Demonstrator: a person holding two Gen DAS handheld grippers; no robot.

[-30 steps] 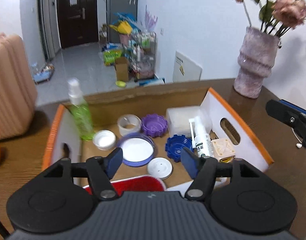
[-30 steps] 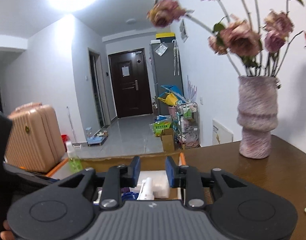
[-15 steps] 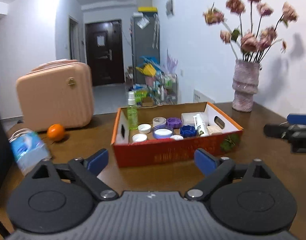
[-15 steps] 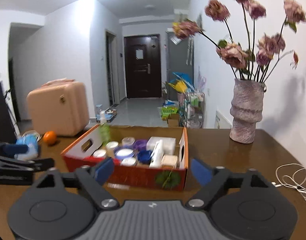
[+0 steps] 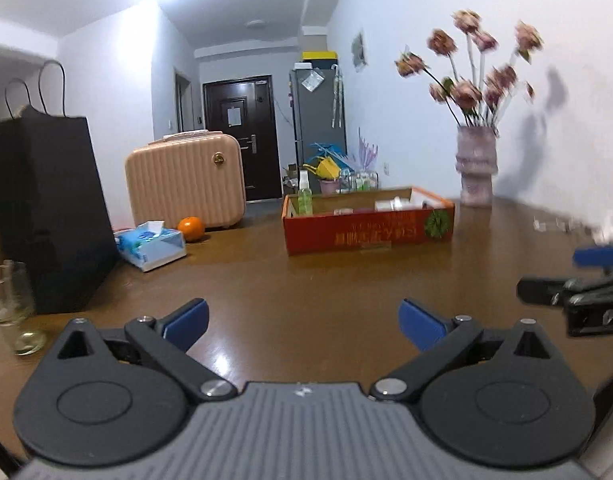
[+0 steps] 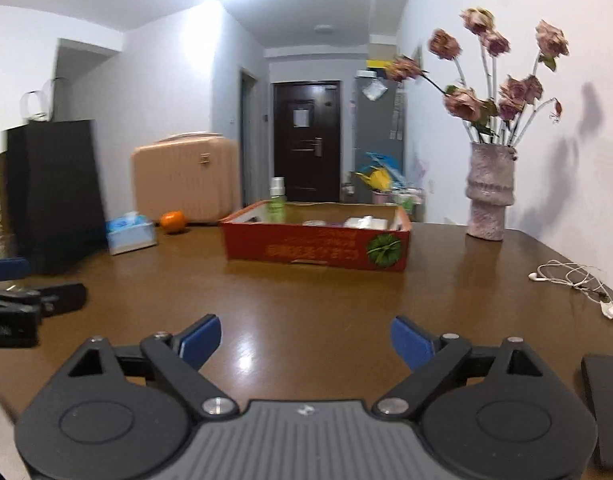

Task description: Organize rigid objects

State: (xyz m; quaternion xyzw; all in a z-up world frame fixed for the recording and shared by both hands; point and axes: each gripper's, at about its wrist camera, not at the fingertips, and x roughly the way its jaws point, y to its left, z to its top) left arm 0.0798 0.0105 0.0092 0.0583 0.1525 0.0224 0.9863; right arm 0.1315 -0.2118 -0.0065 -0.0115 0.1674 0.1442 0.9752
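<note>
Both grippers empty, clear of the sorting box

Left gripper (image 5: 302, 322) and right gripper (image 6: 305, 338): jaws just opened wide, nothing between. Red cardboard box (image 6: 318, 246) of lids, jars and a green spray bottle (image 5: 305, 199) sits well ahead on the brown wooden table (image 5: 326, 280), apparently filled.

Both the left gripper (image 5: 302, 322) and right gripper (image 6: 305, 340) have drawn back from the box (image 5: 368, 226), jaws just opening, empty.
</note>
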